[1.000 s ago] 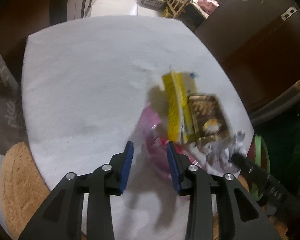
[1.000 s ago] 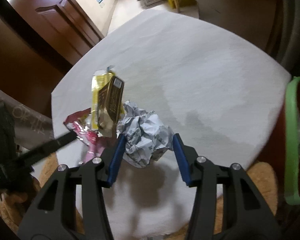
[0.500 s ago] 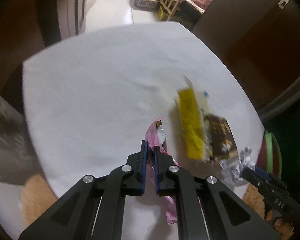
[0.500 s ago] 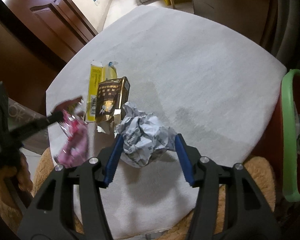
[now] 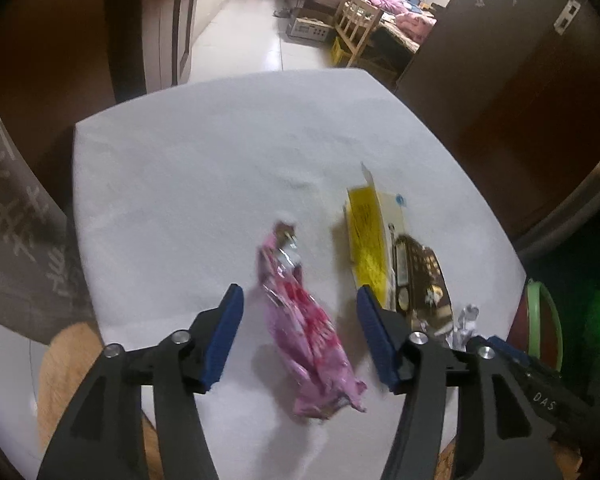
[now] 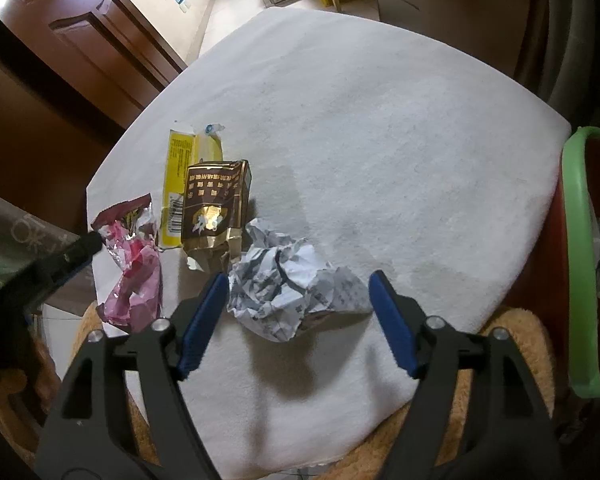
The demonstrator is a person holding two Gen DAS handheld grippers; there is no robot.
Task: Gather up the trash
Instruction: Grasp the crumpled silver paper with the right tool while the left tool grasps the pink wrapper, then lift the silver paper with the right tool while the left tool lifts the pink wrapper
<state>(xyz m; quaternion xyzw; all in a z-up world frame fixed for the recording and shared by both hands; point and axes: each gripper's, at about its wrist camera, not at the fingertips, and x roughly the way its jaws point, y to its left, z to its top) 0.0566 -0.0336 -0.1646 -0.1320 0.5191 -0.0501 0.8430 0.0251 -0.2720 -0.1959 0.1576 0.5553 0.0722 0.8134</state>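
Observation:
A pink foil wrapper (image 5: 308, 328) lies loose between the blue pads of my left gripper (image 5: 299, 294), whose jaws are opening and do not press on it. Beside it lie a yellow packet (image 5: 366, 232) and a brown packet (image 5: 420, 276). In the right wrist view a crumpled printed paper ball (image 6: 288, 288) sits on the white table (image 6: 380, 120) between the pads of my right gripper (image 6: 298, 280). Those jaws are opening too, with no grip on the paper. The pink wrapper (image 6: 134, 264) and the left gripper's finger (image 6: 72, 254) show at the left there.
A bin with a green rim (image 6: 576, 240) stands off the table's right edge, with crumpled paper inside. The yellow packet (image 6: 180, 164) and brown packet (image 6: 212, 208) lie just beyond the paper ball. A tan furry seat (image 6: 512, 332) shows below the near edge.
The left gripper shut on the pink wrapper, then opened and let it go. The right jaws spread wider around the paper ball, which has loosened and spread.

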